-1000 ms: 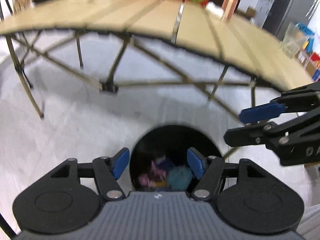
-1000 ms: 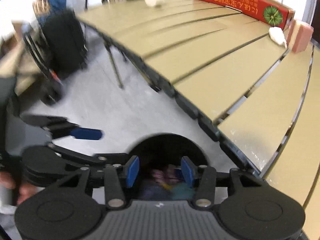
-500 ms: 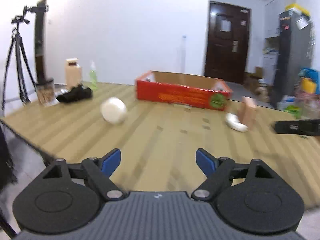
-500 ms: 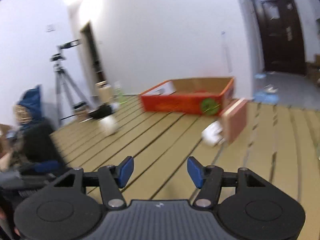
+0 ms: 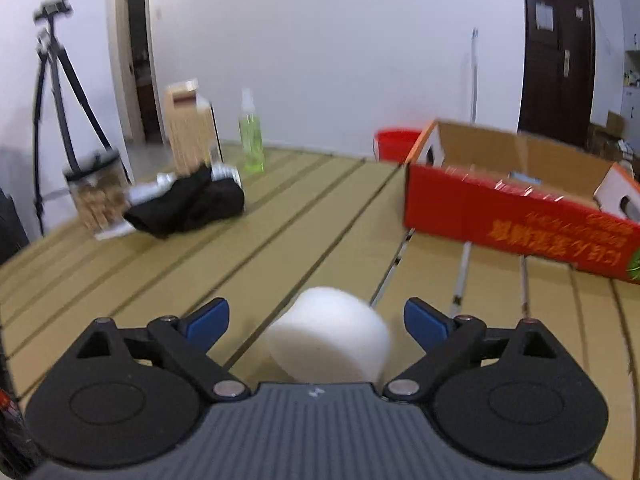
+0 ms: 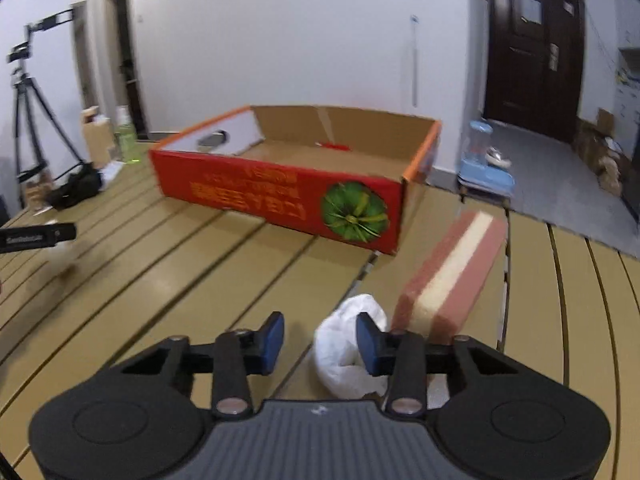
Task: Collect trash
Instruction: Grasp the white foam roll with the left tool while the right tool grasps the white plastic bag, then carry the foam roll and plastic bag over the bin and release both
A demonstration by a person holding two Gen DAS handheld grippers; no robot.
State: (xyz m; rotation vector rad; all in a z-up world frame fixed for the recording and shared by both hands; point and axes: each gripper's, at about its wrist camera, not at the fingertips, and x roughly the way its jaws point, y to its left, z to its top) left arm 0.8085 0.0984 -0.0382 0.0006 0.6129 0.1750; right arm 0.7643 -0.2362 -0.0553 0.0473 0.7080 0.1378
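A white foam cylinder (image 5: 330, 336) lies on the slatted wooden table (image 5: 280, 232), between the wide-open blue-padded fingers of my left gripper (image 5: 316, 320); neither pad touches it. A crumpled white plastic wad (image 6: 346, 348) lies on the table between the open fingers of my right gripper (image 6: 320, 338), close to the right pad, with a gap on the left. The left gripper's finger (image 6: 38, 235) and the blurred foam cylinder (image 6: 62, 254) show at the far left of the right wrist view.
A red cardboard box (image 6: 296, 176) stands open at the back, also in the left wrist view (image 5: 520, 208). A pink-and-cream sponge block (image 6: 448, 276) stands beside the plastic wad. A black cloth (image 5: 188, 204), a green bottle (image 5: 251, 136) and a tripod (image 5: 52, 92) are far left.
Both grippers rose from over the black trash bin on the floor to the tabletop. The left has closed in on the foam cylinder, the right on the plastic wad.
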